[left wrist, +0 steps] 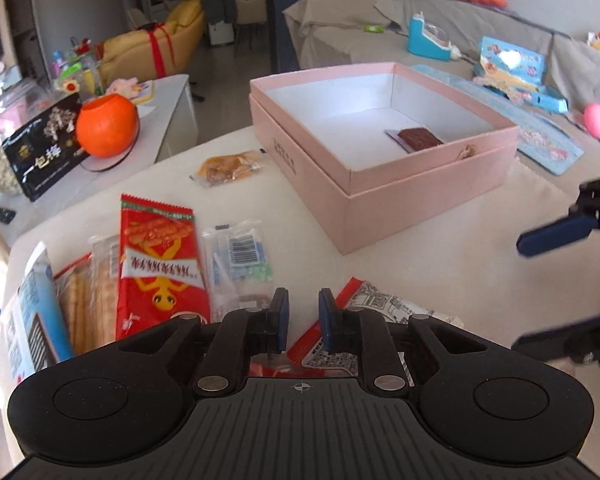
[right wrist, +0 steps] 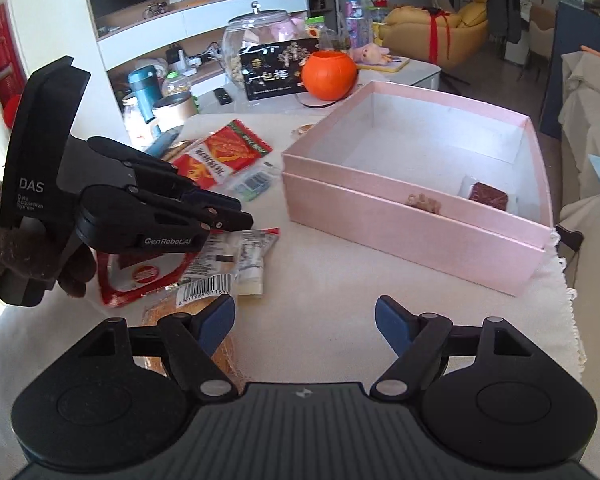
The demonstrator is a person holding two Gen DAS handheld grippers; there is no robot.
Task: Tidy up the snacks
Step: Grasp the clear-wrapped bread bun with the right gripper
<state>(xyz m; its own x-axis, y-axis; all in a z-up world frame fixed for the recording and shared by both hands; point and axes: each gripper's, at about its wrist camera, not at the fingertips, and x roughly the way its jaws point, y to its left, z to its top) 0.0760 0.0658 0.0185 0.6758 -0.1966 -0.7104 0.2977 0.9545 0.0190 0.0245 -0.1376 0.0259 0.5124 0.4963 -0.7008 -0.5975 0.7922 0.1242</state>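
Snacks: red packet and clear wrappers lying at 9 o'clock from the pink box; 1 brown bar sitting inside.
Left gripper: hovering over a red-white packet, jaws narrowly parted, pinching nothing.
Right gripper: jaws spread wide over bare cloth.

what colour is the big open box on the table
Pale pink outside, white inside; the box shows best in the right wrist view.

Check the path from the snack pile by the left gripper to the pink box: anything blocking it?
Nothing visible blocks it. Bare tablecloth lies between the snack pile and the pink box. The box is open, holding only one brown packet; the left gripper must clear its wall.
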